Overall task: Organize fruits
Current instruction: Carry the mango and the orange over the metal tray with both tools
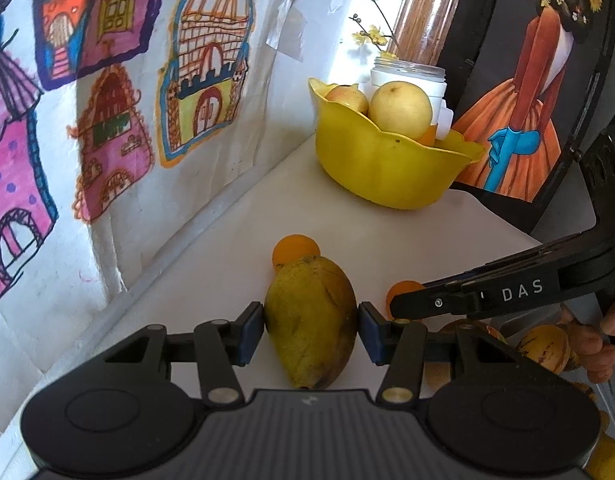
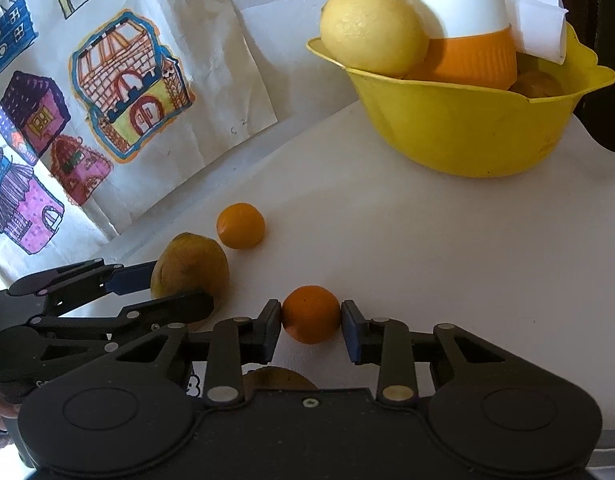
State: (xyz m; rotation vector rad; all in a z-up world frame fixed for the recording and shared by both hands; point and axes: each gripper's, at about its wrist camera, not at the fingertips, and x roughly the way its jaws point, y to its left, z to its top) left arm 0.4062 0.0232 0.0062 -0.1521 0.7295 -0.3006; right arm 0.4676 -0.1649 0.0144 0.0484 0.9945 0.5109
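Left wrist view: right gripper (image 1: 391,306), beside mango (image 1: 310,322), reads "DAS".

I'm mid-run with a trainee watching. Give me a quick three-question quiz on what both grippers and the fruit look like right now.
1. True or false: the left gripper has its pads on either side of the mango.
2. Which fruit sits between the right gripper's pads? A) a lemon B) a small orange C) an apple
3. Fill in: the yellow bowl holds a large yellow fruit and a white and ____ cup.

Key: 1 true; 2 B; 3 orange. A second small orange lies loose on the white table beyond the mango.
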